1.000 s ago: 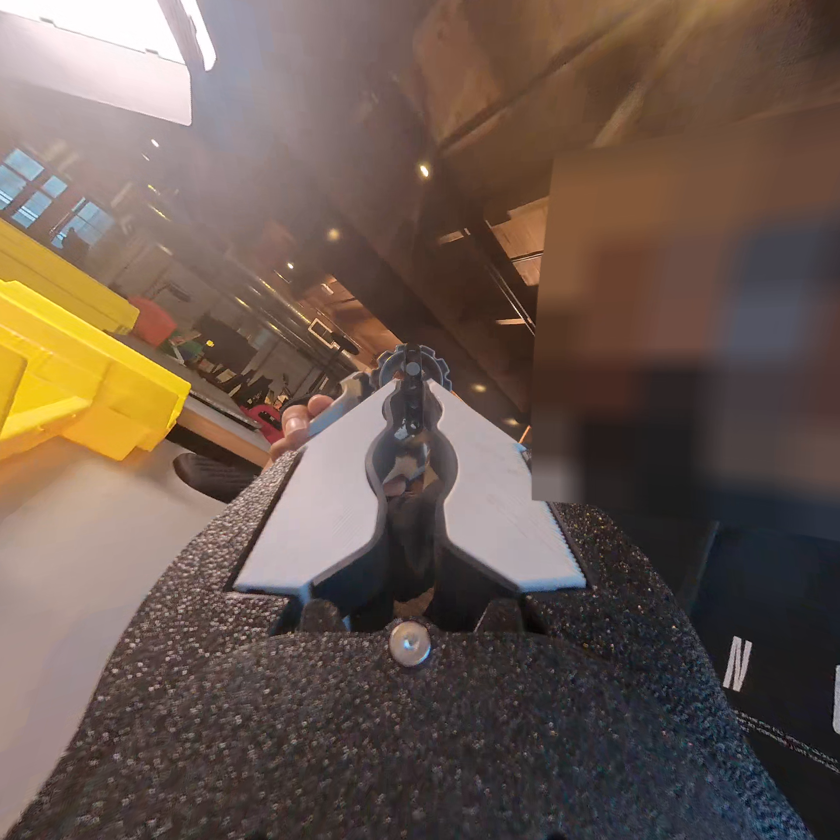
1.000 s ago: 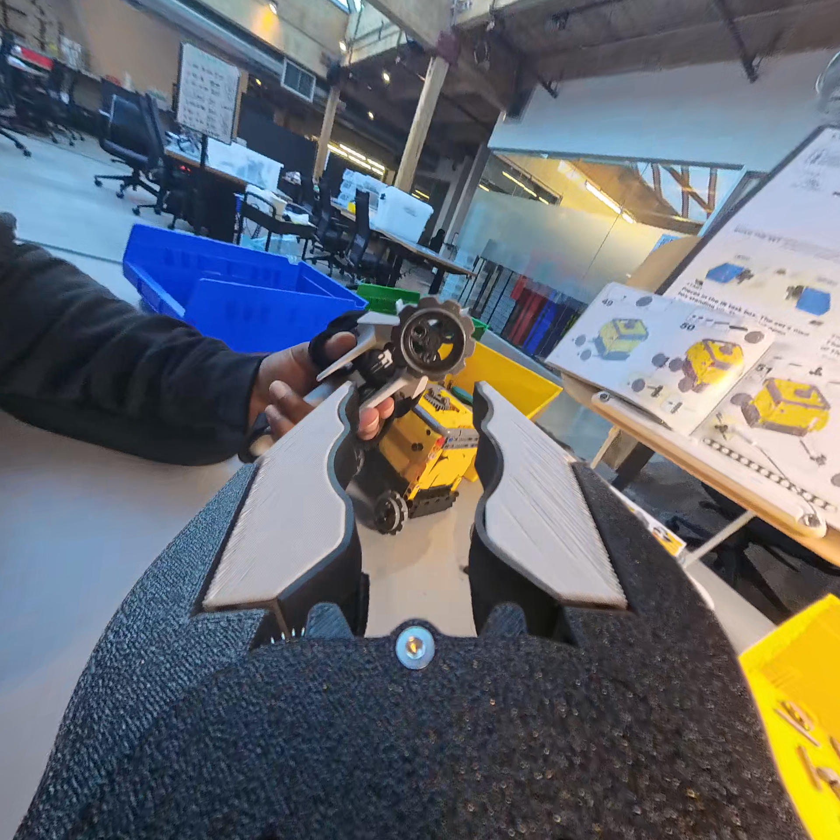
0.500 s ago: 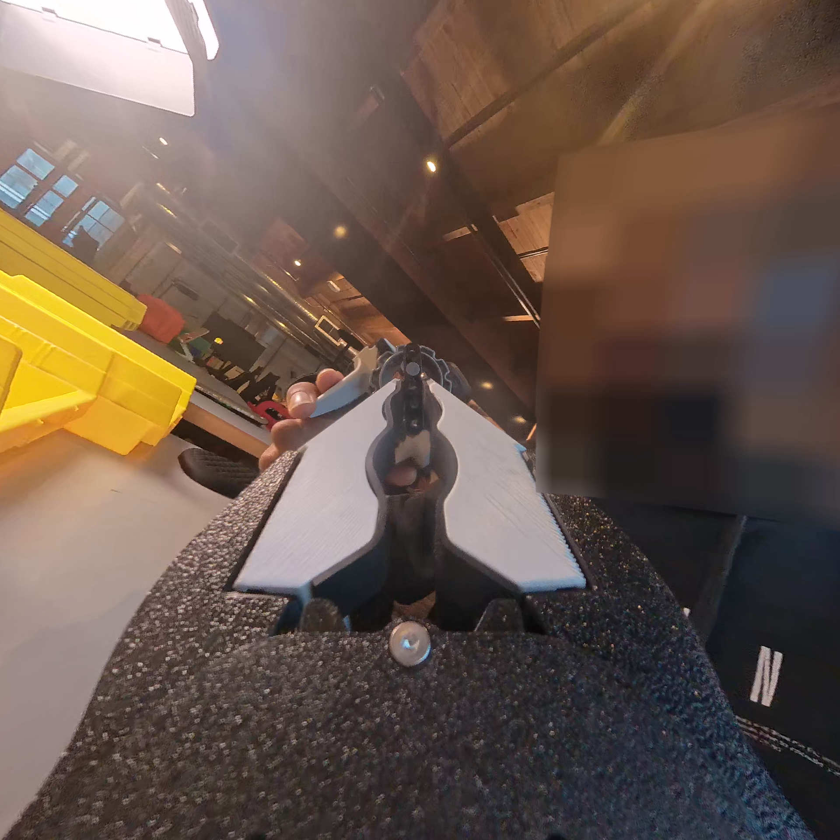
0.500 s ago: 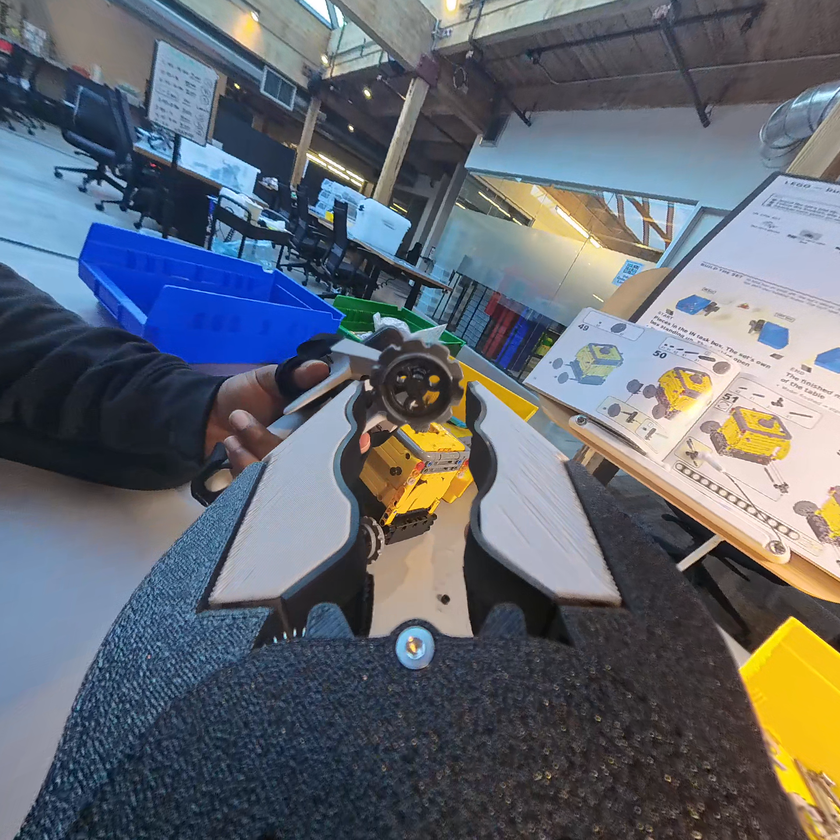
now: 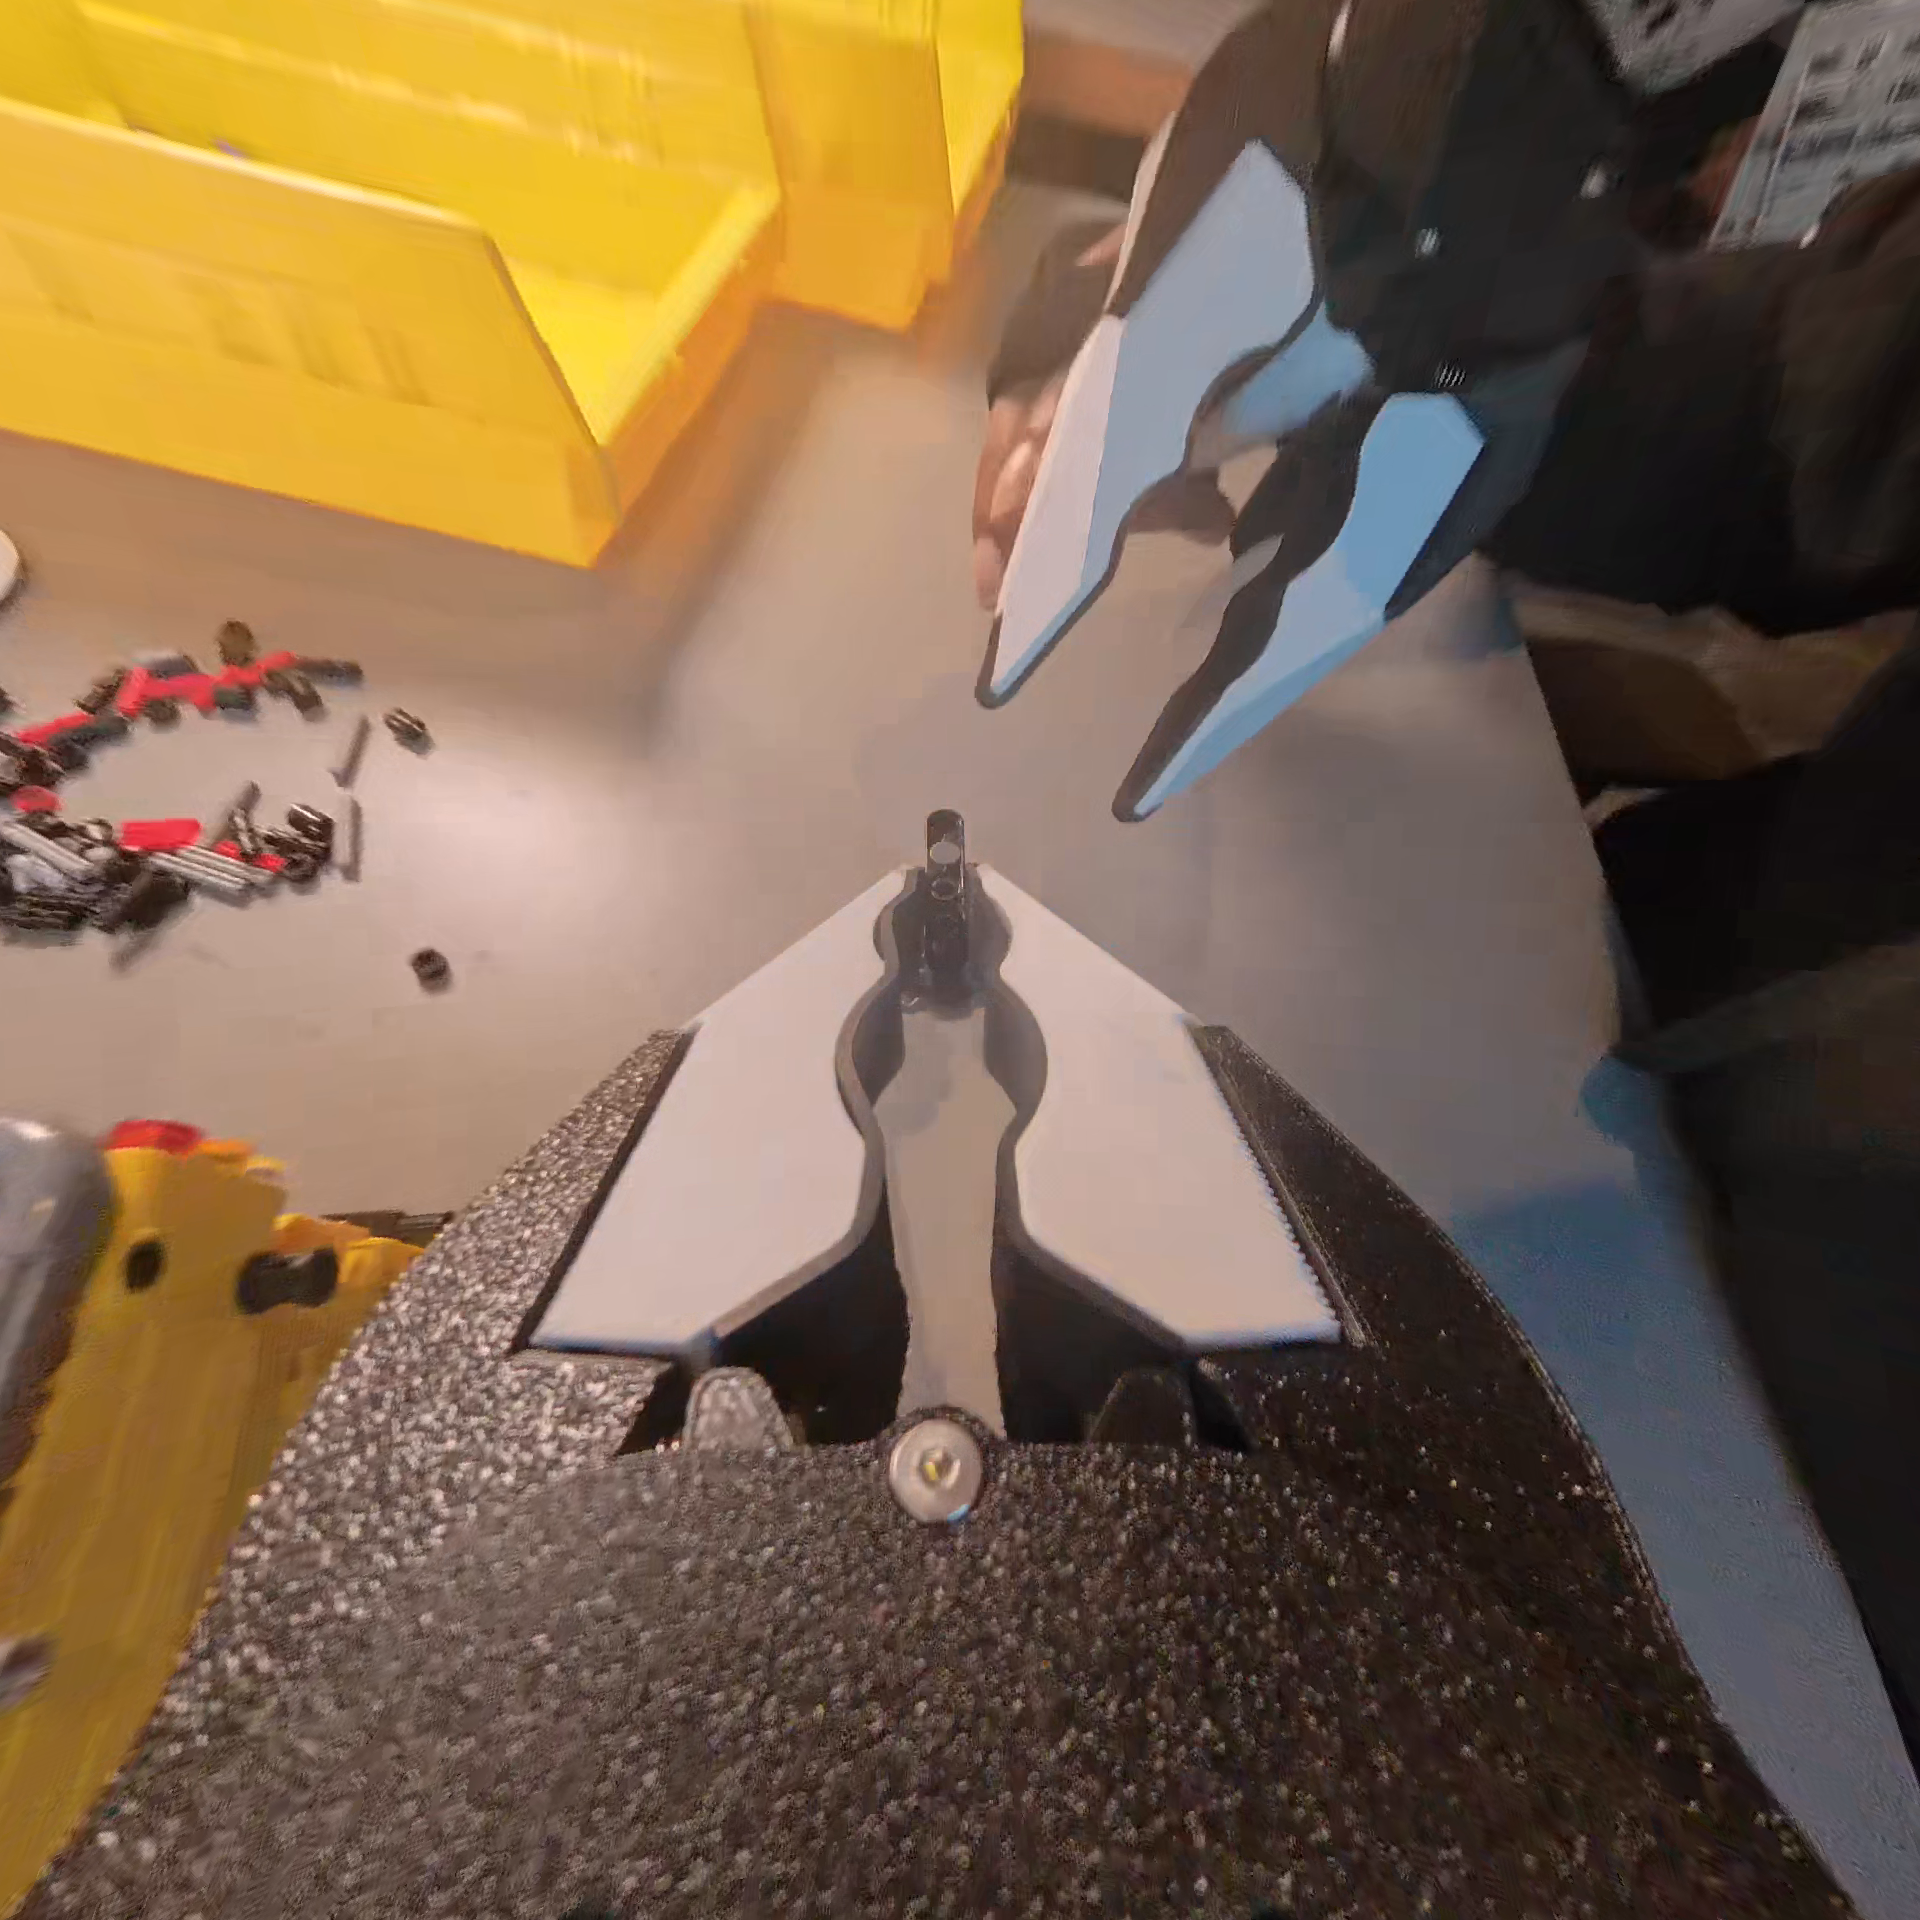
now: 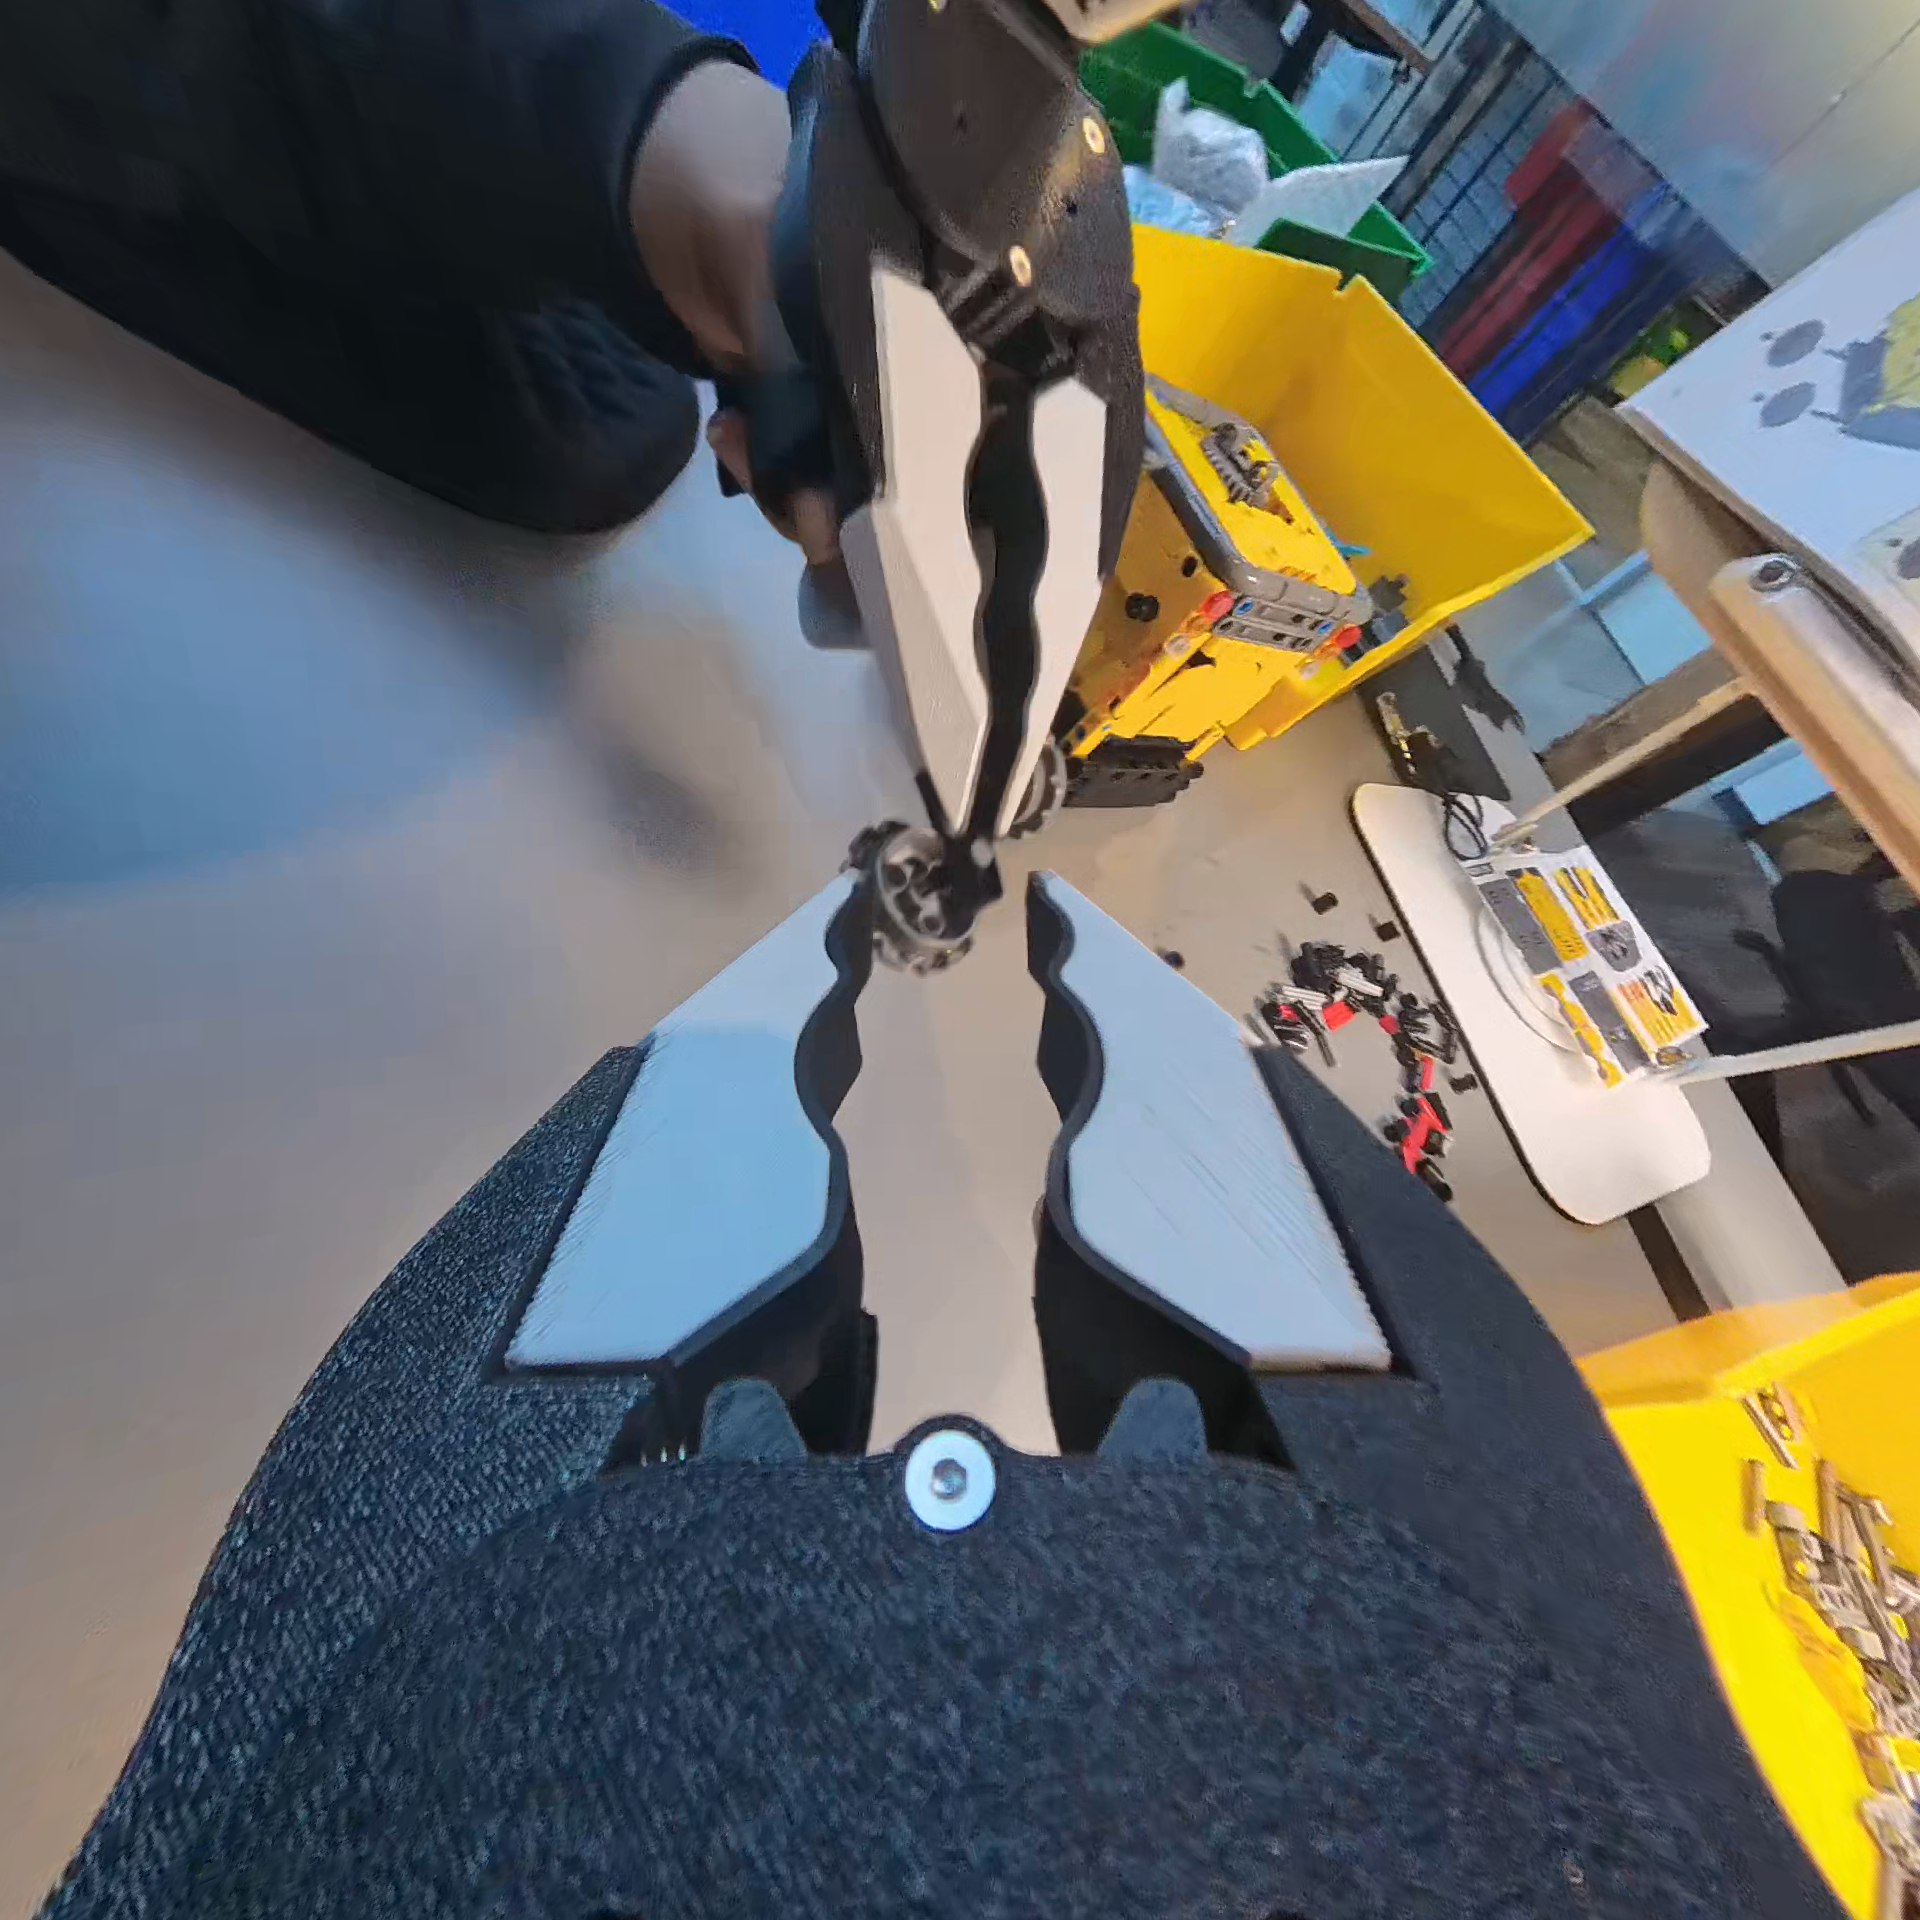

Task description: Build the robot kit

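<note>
Left hand-held gripper (image 5: 943, 883) clamped tight on a small black toothed wheel piece (image 5: 943, 914), gripped edge-on at the very fingertips and held above the grey tabletop (image 5: 727, 665); from the right wrist view, same left hand-held gripper (image 6: 971, 831) pointing down with the black gear wheel (image 6: 914, 909) hanging at its tips. Right hand-held gripper (image 6: 943, 883) with fingers spread apart and holding nothing, the wheel sitting just at the tip of its left finger (image 6: 769, 1039), touching or not cannot be told; in the left wrist view, right hand-held gripper (image 5: 1060, 748) hovering near and beyond the left one's tips, fingers parted. Behind the left gripper, a partly built yellow brick vehicle (image 6: 1216, 582) standing on the tabletop, a yellow bin (image 6: 1382, 416) behind it. Loose black and red small parts (image 6: 1371, 1029) scattered on the tabletop to the right, beside a white board (image 6: 1538, 1132) carrying a sticker sheet (image 6: 1579, 956). Further yellow bins (image 5: 416, 260) at the far side, blurred by motion. Dark sleeve (image 6: 343, 239) across the tabletop on the left
</note>
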